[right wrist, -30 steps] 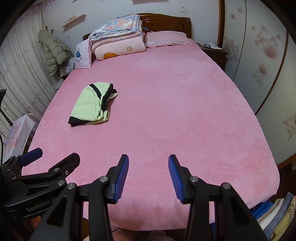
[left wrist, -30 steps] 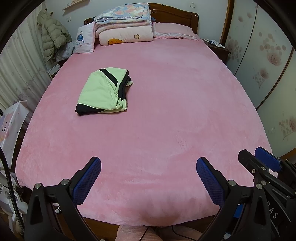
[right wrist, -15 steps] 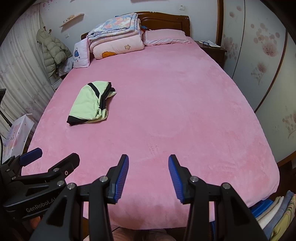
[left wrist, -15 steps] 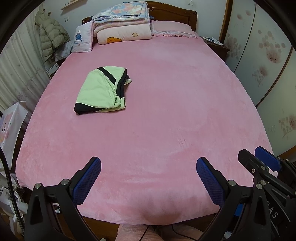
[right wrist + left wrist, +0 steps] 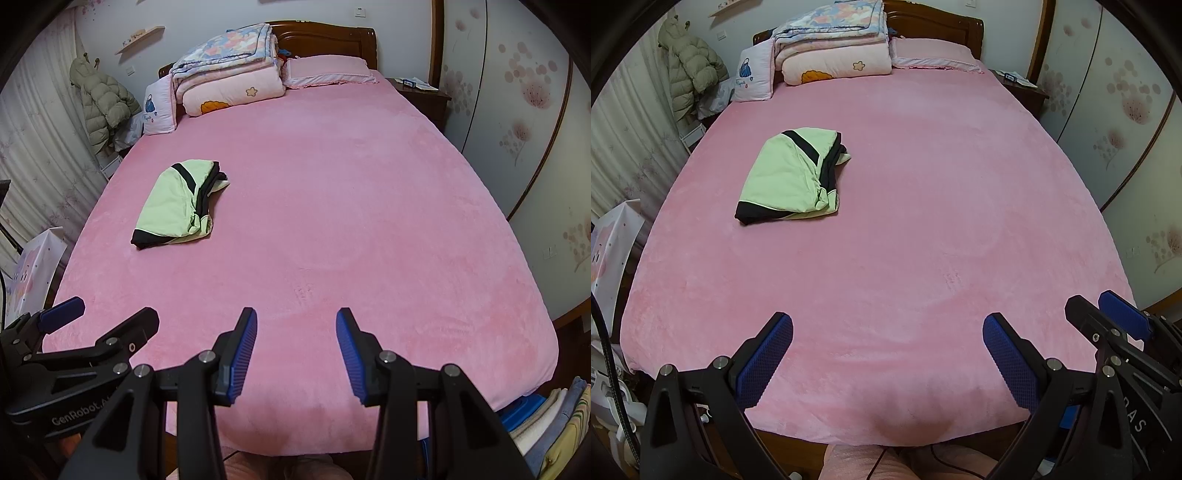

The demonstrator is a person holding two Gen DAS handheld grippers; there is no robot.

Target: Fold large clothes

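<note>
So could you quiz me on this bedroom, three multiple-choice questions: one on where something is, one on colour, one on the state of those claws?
1. Where does the folded garment lie?
A. on the bed's left half
B. on the pillow
C. on the floor

2. What colour is the bed cover?
A. blue
B. pink
C. white

3. How are the two grippers?
A. both clamp the garment
B. one holds a pillow
C. both open, holding nothing

Answers: 1 A, it rests on the cover left of centre. 2 B, the whole cover is pink. 3 C, the left gripper and right gripper show only bed between their pads.
</note>
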